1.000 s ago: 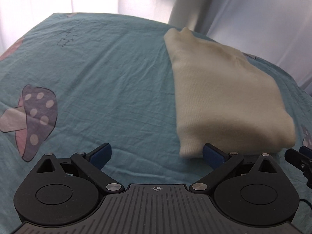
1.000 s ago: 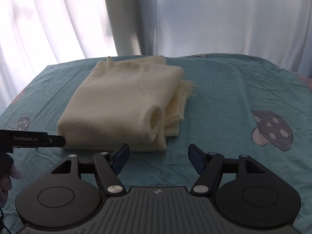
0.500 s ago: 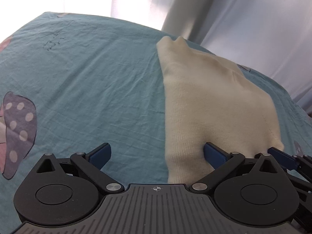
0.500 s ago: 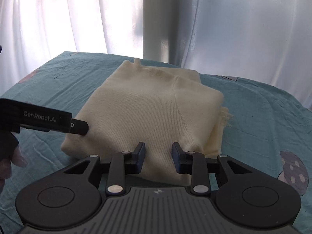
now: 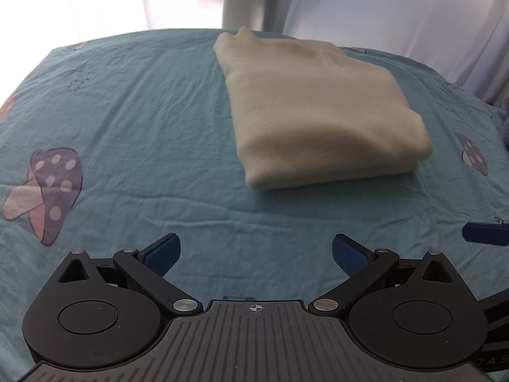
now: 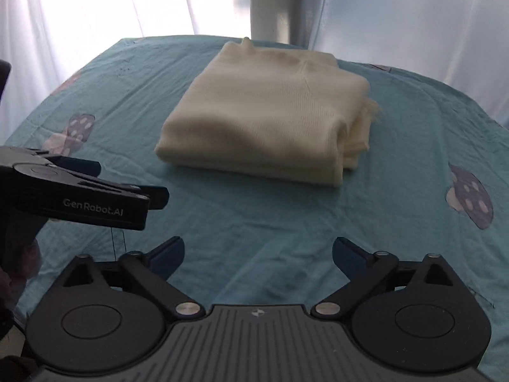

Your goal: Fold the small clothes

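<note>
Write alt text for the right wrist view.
A cream knitted garment, folded into a thick rectangle, lies on a teal mushroom-print sheet. The right gripper is open and empty in front of it, clear of the cloth; the left gripper reaches in from the left edge.

Sweater point(image 5: 318, 108): cream ribbed knit, soft, matt. Sheet point(image 5: 143, 102): teal cotton-like cloth, creased, matt. Gripper point(image 6: 258, 256): black matt plastic, ribbed base, shiny metal pins, blue pads point(image 6: 168, 251). Curtain point(image 6: 127, 0): sheer white cloth.
</note>
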`<state>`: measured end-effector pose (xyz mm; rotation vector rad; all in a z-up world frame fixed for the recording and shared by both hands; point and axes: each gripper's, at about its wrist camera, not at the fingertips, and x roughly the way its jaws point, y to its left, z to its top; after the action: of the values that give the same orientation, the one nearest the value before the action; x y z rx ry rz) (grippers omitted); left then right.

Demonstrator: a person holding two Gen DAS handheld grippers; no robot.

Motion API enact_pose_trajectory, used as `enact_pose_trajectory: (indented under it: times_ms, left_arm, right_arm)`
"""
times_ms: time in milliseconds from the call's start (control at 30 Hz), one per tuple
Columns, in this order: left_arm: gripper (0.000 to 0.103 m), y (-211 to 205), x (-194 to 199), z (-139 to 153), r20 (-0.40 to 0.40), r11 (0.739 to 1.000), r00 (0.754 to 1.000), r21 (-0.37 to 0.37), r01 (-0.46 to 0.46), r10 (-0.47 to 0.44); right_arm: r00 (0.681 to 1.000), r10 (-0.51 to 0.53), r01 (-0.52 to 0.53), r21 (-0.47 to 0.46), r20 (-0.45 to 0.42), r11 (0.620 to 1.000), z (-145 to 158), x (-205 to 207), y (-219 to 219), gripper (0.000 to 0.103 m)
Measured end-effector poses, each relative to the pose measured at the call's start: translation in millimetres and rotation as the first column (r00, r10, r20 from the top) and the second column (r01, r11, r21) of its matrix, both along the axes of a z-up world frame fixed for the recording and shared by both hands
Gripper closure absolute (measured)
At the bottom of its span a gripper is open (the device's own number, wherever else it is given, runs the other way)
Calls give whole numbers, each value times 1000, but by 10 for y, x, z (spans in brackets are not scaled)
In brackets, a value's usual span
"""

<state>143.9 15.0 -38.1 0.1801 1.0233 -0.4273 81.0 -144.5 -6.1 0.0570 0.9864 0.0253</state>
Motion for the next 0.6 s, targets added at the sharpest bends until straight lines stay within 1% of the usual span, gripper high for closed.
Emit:
enact_pose_trajectory:
  times_ms: [67,133,167,233,267,333,400,500,600]
  left_arm:
    - [0,-8,-15,18,-24,1000,1000,13,-1,1]
    - [0,-37,-16,46,-8,998,1000,61,-6,7]
    - [0,-61,-13,71,3,995,1000,99,-11,11]
    - [0,-91,8,124,12,991,1000,132,-12,10]
    - [0,-104,30,160,15,990,1000,142,-14,12]
    - [0,-139,85,222,12,989,1000,150,-1,0]
    - [0,-173,118,278,20,989,999,145,23,-26]
    - [0,-214,154,351,36,991,999,129,34,-39]
    - [0,-202,174,388,27,996,999,86,16,-18]
  right_arm:
    - [999,-7,7,-4,-50,1000,-31,-75,12,4]
    - [997,-21,20,-7,-79,1000,-18,-113,5,4]
    - [996,-35,34,-10,-85,999,8,-116,3,4]
    - [993,-65,63,-18,-100,998,75,-90,-13,4]
    - [993,-74,74,-8,-96,997,110,-76,-39,4]
    - [992,-101,102,13,-74,995,197,-39,-96,4]
    - [991,-122,122,5,-63,992,279,23,-134,4]
    - [985,-144,143,-19,-97,989,349,175,-165,4]
    - [980,-174,176,15,-100,984,375,222,-223,4]
